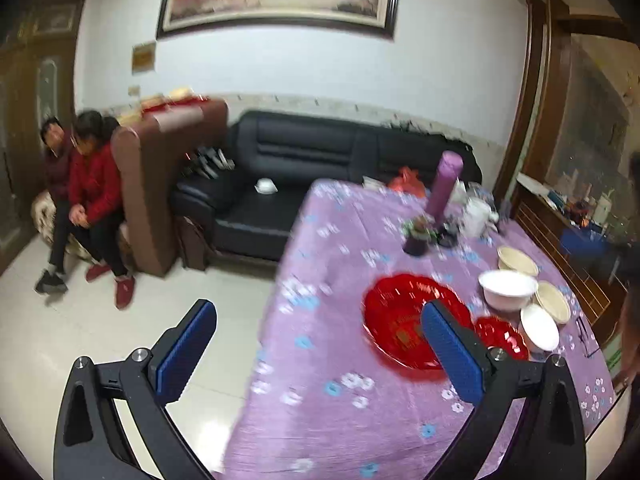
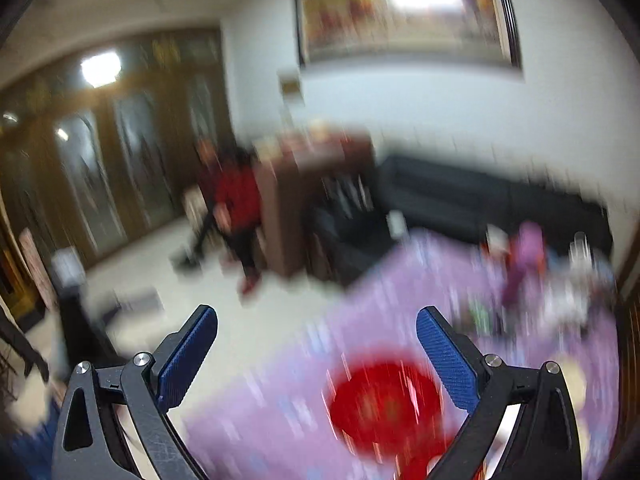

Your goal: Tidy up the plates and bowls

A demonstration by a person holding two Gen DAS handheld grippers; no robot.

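Observation:
A large red plate (image 1: 400,320) lies on the purple flowered tablecloth (image 1: 340,360), with a smaller red plate (image 1: 502,336) to its right. Right of them stand a white bowl (image 1: 507,289), a tilted white bowl (image 1: 539,327) and two cream bowls (image 1: 517,261) (image 1: 553,302). My left gripper (image 1: 320,344) is open above the table's near-left part, nothing between its blue pads. The right wrist view is badly blurred. My right gripper (image 2: 316,350) is open and empty, above the table, with the large red plate (image 2: 384,400) below it.
A purple bottle (image 1: 445,186), a small potted plant (image 1: 418,234) and a white jug (image 1: 476,212) stand at the table's far end. A black sofa (image 1: 320,168) is behind the table. Two people (image 1: 86,192) sit at left. A wooden cabinet (image 1: 568,224) lines the right.

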